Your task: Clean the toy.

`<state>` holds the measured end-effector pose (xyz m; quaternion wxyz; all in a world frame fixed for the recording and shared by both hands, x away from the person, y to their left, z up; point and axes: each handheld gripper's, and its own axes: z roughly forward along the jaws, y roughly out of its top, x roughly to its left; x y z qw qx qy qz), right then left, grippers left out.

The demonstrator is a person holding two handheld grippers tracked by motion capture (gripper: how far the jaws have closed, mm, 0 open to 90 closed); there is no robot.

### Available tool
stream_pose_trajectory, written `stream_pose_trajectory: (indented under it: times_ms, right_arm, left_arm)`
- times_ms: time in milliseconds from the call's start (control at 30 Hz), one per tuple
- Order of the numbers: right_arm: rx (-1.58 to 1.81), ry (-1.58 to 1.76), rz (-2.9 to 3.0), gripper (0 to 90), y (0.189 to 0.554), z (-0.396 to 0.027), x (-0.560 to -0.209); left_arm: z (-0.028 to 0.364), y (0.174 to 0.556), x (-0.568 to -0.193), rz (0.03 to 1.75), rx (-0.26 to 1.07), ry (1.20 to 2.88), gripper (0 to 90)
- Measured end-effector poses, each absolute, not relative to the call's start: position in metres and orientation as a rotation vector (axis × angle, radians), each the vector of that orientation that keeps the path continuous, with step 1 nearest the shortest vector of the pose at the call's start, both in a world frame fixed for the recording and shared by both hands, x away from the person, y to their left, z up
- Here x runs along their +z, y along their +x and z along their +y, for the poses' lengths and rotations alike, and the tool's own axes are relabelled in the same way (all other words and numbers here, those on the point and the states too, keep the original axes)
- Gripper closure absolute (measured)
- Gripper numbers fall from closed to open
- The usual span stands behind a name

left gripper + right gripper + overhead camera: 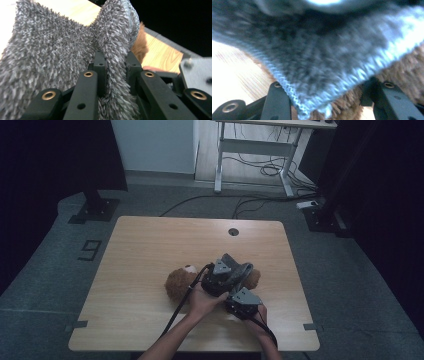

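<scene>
The grey fuzzy cloth (50, 55) looks soft and limp; left gripper (115, 65) pinches a fold, right gripper (324, 100) jaws straddle its knitted hem over the teddy bear (179, 282).

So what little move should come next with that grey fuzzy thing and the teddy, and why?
Probably draw the grey knitted garment further along the brown teddy bear. The left gripper already pinches a fold of it, the right gripper has its ribbed hem and the bear's fur between its jaws.
</scene>
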<state>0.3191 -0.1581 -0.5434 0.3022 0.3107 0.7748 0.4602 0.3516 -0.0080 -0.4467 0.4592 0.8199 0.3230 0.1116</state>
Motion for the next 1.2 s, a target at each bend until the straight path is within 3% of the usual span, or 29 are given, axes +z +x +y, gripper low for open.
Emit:
stream_pose_trajectory:
  times_ms: [600, 933, 1200]
  right_arm:
    - [1.254, 0.842, 2.065, 50.4, 0.319, -0.163, -0.544]
    - [1.266, 0.857, 2.063, 50.6, 0.319, -0.165, -0.545]
    - [1.266, 0.867, 2.059, 50.7, 0.319, -0.166, -0.545]
  left_arm:
    - [0.110, 0.326, -0.454, 0.911, 0.346, 1.907, 76.1]
    - [0.157, 0.316, -0.457, 0.987, 0.382, 1.845, 76.0]
    - [0.183, 0.320, -0.471, 1.078, 0.334, 1.827, 75.7]
